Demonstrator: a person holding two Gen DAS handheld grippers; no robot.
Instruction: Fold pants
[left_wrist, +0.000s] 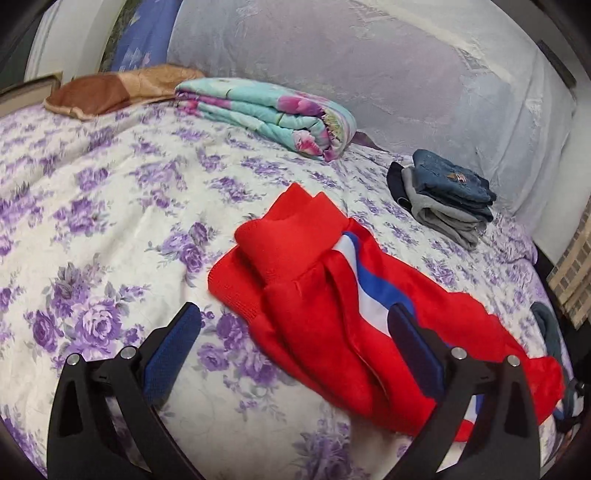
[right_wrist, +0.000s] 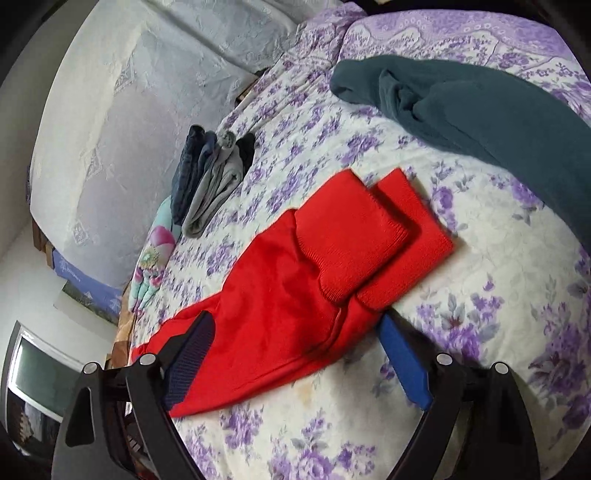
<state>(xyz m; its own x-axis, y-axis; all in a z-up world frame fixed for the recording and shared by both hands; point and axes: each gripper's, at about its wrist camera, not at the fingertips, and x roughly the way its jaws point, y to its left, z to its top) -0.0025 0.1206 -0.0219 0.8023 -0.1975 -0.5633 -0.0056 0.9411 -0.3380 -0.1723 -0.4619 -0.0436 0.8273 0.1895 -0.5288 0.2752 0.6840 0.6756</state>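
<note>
Left wrist view. Left tool (left_wrist: 293, 350): jaws spread wide, nothing gripped; blue pads are seen on both fingers, the right-side one set over the red cloth. Red pants (left_wrist: 332, 295): laid on the bed (left_wrist: 110, 229), two ribbed cuffs overlapping at the far end, a white and blue stripe shown along one leg. Bed covered by a white sheet printed with purple flowers. Folded floral quilt (left_wrist: 269, 114): placed further back, teal and pink. Brown pillow (left_wrist: 114, 88): set beside the quilt, to its left. Stack of folded clothes (left_wrist: 447, 195): dark blue over grey, placed well apart from the pants, to their right.

Right wrist view. Right tool (right_wrist: 297, 354): jaws likewise held wide apart, nothing clamped; the pants (right_wrist: 280, 288) are seen lying between and beyond the fingers. Cuffs are seen overlapped at the far end. Dark teal garment (right_wrist: 480, 110): spread unfolded across the far part of the bed (right_wrist: 498, 277). Folded stack (right_wrist: 207, 177): seen near the bed's far edge.
</note>
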